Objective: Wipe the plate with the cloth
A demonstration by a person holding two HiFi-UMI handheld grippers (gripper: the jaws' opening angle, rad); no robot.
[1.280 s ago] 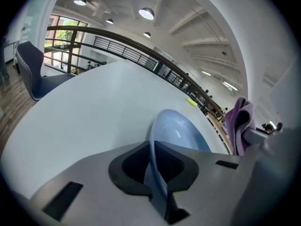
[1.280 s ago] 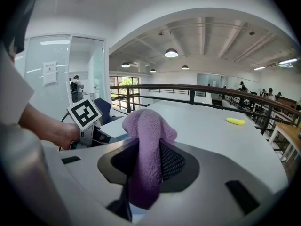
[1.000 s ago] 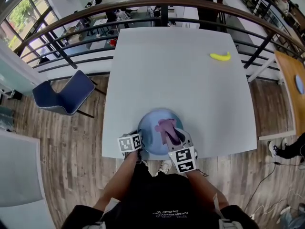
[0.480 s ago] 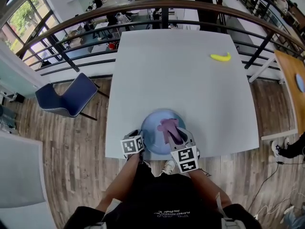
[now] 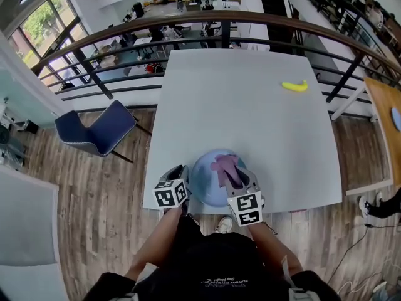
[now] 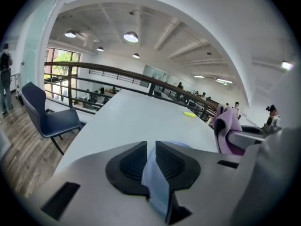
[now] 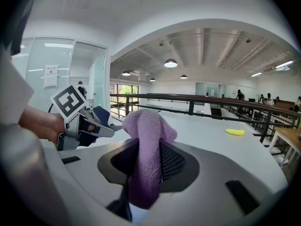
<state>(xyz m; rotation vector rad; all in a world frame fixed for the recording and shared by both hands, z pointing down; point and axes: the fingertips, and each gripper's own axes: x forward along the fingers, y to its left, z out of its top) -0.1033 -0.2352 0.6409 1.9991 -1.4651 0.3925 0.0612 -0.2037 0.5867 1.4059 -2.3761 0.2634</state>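
We note a round, pale-blue plate point(image 5: 203, 180) lying flat on the white table point(image 5: 250, 105), close to its near edge. A fluffy mauve cloth point(image 5: 224, 167) is bunched and pinched between the right gripper's point(image 7: 149, 157) jaws, and it hangs over the plate's middle.

My cloth point(image 7: 145, 145) is fuzzy terry; plate point(image 5: 204, 180) smooth, glossy; table point(image 5: 250, 105) matt; floor point(image 5: 94, 199) wood-grained.
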